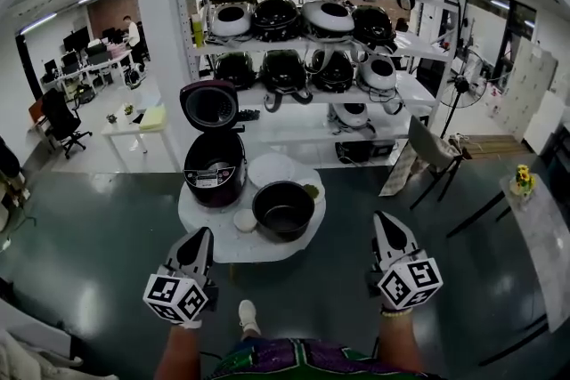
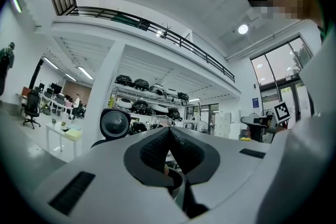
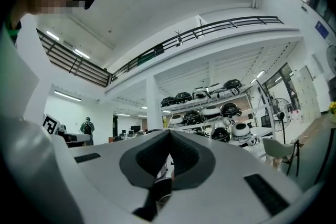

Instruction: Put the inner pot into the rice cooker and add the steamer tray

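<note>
On a small round white table [image 1: 214, 240] stands a dark red rice cooker [image 1: 214, 171] with its lid [image 1: 209, 105] raised. The black inner pot [image 1: 283, 209] sits on the table to its right, outside the cooker. Behind the pot lies a white round steamer tray [image 1: 272, 169]. My left gripper [image 1: 201, 235] is shut and empty, short of the table's near left edge. On the right, my other gripper [image 1: 383, 220] is also shut and empty, off the table's right side. The cooker's lid [image 2: 115, 123] shows past the closed left jaws; the right gripper [image 3: 169, 134] faces the shelves.
A small white cup [image 1: 245, 220] sits at the table's front left. Behind the table rises a white pillar [image 1: 160, 40] and a rack of shelves [image 1: 307, 22] with several rice cookers. A grey chair [image 1: 432, 151] and a fan [image 1: 461, 89] are at the right, desks at the far left.
</note>
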